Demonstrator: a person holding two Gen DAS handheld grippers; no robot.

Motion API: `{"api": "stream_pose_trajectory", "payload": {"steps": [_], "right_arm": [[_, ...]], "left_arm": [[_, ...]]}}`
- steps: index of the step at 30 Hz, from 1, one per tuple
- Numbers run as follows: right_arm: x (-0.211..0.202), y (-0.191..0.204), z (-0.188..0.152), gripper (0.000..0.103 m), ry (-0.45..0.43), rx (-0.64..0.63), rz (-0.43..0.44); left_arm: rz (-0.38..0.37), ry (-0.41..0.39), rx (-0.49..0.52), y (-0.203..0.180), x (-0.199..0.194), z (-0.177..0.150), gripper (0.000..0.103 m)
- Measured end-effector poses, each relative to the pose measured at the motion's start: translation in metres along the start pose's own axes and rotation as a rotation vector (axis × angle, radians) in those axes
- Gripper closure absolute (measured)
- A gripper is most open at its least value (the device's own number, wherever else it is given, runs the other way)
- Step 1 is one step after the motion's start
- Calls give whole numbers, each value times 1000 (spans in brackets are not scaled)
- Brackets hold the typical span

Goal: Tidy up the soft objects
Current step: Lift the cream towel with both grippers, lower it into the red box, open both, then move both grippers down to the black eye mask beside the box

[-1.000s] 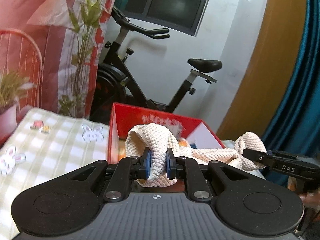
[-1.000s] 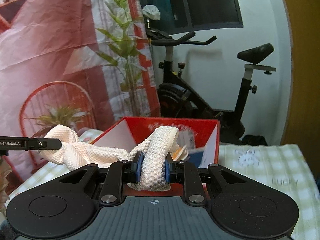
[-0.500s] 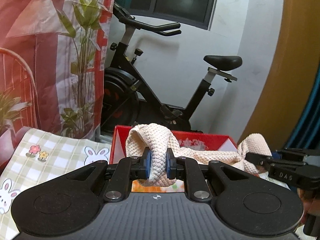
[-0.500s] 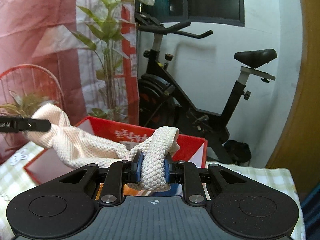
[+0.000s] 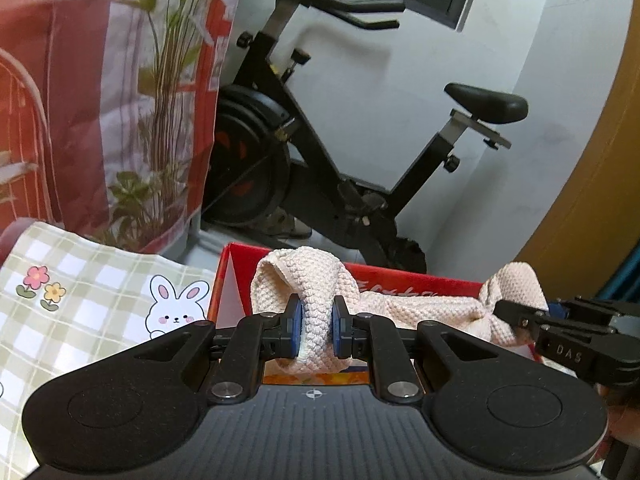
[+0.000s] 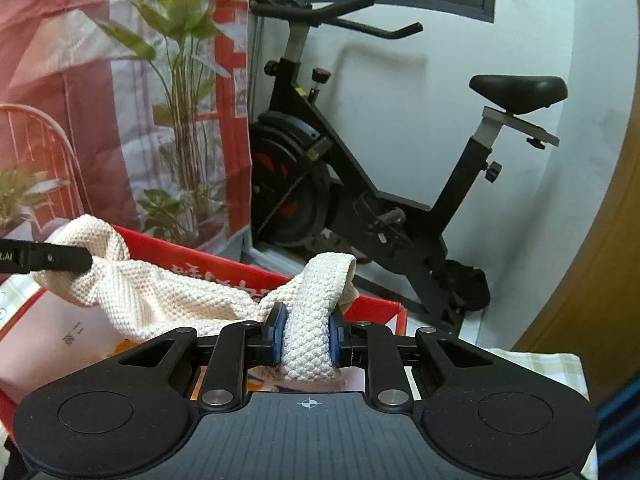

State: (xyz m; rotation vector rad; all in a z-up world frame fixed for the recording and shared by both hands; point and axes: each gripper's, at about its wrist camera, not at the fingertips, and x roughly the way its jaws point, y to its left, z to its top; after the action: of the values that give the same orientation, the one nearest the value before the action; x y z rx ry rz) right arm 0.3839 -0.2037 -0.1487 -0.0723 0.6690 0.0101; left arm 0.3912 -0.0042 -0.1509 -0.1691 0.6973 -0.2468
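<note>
A cream knitted towel (image 5: 420, 308) hangs stretched between my two grippers, over an open red box (image 5: 420, 278). My left gripper (image 5: 314, 330) is shut on the towel's left end. My right gripper (image 6: 306, 340) is shut on the other end of the towel (image 6: 168, 296). In the left wrist view the right gripper's black fingers (image 5: 520, 312) hold the towel at the right. In the right wrist view the left gripper's fingers (image 6: 60, 260) hold it at the left, above the red box (image 6: 224, 266).
The box stands on a green checked cloth with rabbit prints (image 5: 100, 300). A black exercise bike (image 5: 320, 160) stands behind the table by a white wall. A red curtain with printed plants (image 5: 100, 100) hangs at the left. An orange panel (image 5: 592, 200) stands at the right.
Both grippers have risen and tilted up with the towel still held between them. The box sits lower in both views and more of the exercise bike shows.
</note>
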Motion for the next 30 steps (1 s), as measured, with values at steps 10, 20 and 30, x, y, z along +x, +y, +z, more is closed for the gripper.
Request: {"api": "stream_pose_trajectory", "payload": {"steps": [10, 20, 30], "right_arm": [[14, 2, -2, 62, 43, -14, -25], [-46, -5, -17, 20, -72, 88, 57], [-117, 6, -60, 1, -157, 135, 40]], "left_arm": [[-12, 26, 34, 4, 14, -2, 43], [-25, -24, 192, -15, -44, -18, 42], [-64, -18, 185, -10, -109, -66, 42]]}}
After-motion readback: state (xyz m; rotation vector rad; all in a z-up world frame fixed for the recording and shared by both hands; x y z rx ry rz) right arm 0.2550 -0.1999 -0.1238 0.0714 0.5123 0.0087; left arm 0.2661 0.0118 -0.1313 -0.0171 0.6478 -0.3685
